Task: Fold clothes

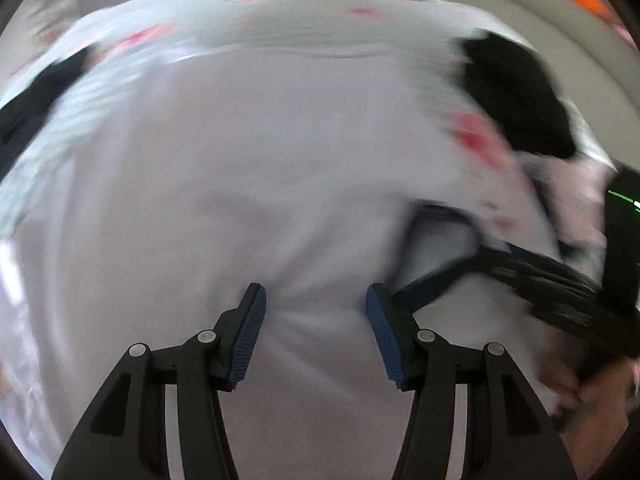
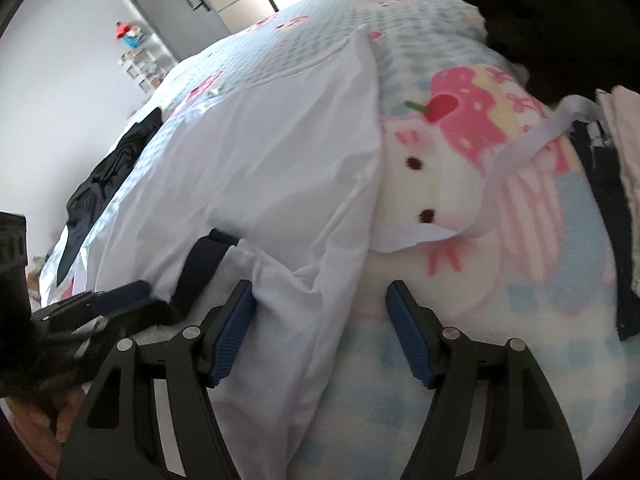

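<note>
Left wrist view
- left gripper (image 1: 316, 312): jaws stand well apart, pointing steeply down at the cloth; nothing is pinched between the blue pads, though a soft ridge of fabric rises in the gap.
- white garment (image 1: 248, 152): spread flat on the bed, filling nearly everything ahead of and under this gripper; the picture is smeared, so its hems are hard to trace.
- dark collar (image 1: 440, 216): ahead and to the right of the left gripper, on the side where the other tool sits.
- right gripper (image 1: 472, 276): comes in from the right edge, its tips just beside the left gripper's right finger.
- black clothing (image 1: 516, 96): far right ahead, well apart from the jaws.

Right wrist view
- right gripper (image 2: 320, 312): jaws wide, gripping nothing; the garment's folded side edge lies in the gap, close to the left finger.
- white garment (image 2: 280, 152): its long axis runs away from the gripper, ahead and leftward; the body lies left of the jaws, bare bedspread to the right.
- bedspread (image 2: 500, 240): cartoon print, under and right of the gripper.
- white strip (image 2: 532, 140): ahead right, apart from the garment.
- left gripper (image 2: 116, 300): low left, next to the dark collar (image 2: 200, 268).

Judgement
- nearer hand: the right one is nearer the side edge; the left one the collar and the middle.
- coming move: probably closing on that edge to carry it leftward across the body.
</note>
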Demonstrator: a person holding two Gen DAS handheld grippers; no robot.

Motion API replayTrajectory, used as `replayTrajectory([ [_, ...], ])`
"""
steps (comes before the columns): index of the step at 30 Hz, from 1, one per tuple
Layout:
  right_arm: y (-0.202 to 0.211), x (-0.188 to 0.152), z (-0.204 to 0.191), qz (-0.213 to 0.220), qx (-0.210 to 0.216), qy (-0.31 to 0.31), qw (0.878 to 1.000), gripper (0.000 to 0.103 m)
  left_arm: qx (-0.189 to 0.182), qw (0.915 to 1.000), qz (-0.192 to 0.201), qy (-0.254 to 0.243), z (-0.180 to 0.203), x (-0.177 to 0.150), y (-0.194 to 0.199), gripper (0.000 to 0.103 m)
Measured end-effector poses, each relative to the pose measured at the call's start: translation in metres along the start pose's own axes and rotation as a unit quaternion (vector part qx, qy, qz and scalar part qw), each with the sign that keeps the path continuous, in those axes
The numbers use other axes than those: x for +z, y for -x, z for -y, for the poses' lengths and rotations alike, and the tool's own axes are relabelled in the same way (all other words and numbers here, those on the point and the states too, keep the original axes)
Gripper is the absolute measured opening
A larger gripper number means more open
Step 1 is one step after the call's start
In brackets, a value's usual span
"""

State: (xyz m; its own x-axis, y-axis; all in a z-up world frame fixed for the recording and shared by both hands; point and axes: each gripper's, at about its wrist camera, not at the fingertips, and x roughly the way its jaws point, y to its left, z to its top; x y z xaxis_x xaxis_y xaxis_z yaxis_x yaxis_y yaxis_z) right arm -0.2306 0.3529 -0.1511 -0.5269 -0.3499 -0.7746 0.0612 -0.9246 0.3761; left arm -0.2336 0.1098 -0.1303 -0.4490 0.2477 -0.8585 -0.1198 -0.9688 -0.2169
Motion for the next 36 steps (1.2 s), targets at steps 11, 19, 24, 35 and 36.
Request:
replayTrajectory([
  [11, 0.010, 0.007, 0.008, -0.002, 0.098, -0.048, 0.994, 0.070, -0.117, 0.9879, 0.019, -0.100, 0.043, -0.019, 0.006, 0.055],
  [19, 0.018, 0.006, -0.015, -0.015, 0.055, 0.046, 0.997, 0.070, -0.032, 0.9983, 0.036, 0.032, 0.009, -0.006, 0.009, 0.053],
  [24, 0.018, 0.007, -0.021, -0.018, 0.041, 0.077, 0.996, 0.070, -0.071, 0.9960, 0.054, 0.002, 0.015, 0.000, 0.021, 0.054],
  [35, -0.003, 0.004, -0.029, -0.021, -0.025, 0.055, 0.998, 0.069, -0.006, 0.9983, 0.058, 0.006, 0.008, -0.007, 0.026, 0.049],
  [36, 0.003, 0.000, -0.031, -0.017, -0.028, 0.055, 0.998, 0.069, -0.022, 0.9970, 0.074, -0.003, 0.010, -0.011, 0.037, 0.049],
])
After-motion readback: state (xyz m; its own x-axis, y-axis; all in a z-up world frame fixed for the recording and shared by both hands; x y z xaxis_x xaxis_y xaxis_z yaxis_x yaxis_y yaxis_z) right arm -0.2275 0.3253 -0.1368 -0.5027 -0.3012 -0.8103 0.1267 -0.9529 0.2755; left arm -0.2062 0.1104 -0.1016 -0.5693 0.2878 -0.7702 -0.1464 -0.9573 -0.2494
